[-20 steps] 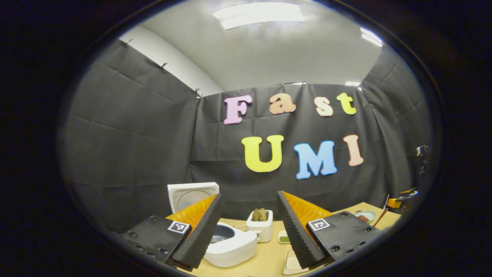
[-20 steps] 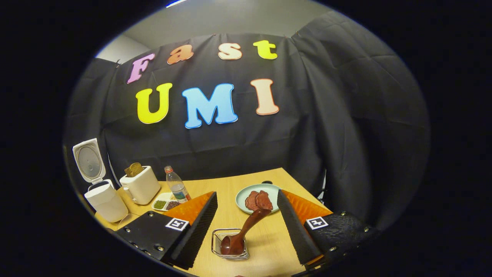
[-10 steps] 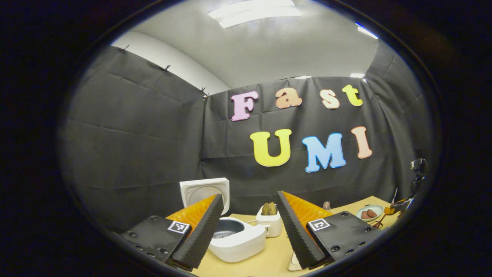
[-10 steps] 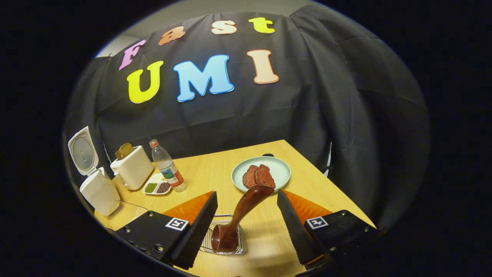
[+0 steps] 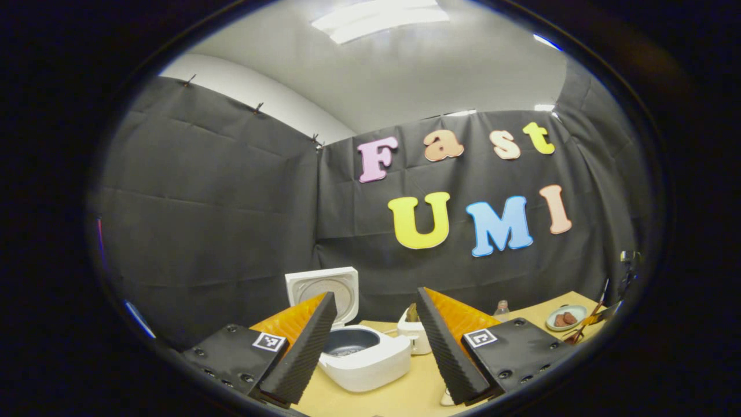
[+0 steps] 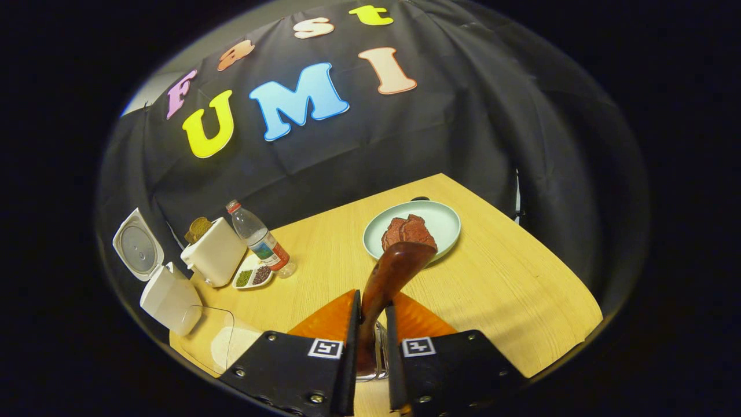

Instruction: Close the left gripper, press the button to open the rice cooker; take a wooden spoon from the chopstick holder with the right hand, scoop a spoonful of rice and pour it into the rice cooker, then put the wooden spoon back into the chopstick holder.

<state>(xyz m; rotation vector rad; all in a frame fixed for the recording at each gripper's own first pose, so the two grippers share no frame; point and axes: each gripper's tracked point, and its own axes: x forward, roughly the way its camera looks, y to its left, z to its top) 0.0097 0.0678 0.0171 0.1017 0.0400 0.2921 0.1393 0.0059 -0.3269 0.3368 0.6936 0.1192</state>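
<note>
Left gripper view: left gripper (image 5: 375, 333), jaws spread wide, holding nothing, raised above the table (image 5: 405, 394). Rice cooker (image 5: 362, 356) just beyond the fingertips, lid (image 5: 321, 289) standing open, dark inner pot exposed. Toaster (image 5: 415, 333) behind it; bottle (image 5: 501, 310) and plate (image 5: 568, 317) farther right.

Right gripper view: right gripper (image 6: 370, 315), fingers closed on the wooden spoon (image 6: 391, 275), clamped low on the handle, spoon head down in the wire chopstick holder (image 6: 379, 353). Rice cooker (image 6: 168, 295) well apart at far left. Sectioned dish (image 6: 253, 277) of grains beside the bottle (image 6: 259, 238).

Risk: the light wire holder could lift or tip with the spoon if the head snagged; the smooth handle could pivot in the grip.
</note>
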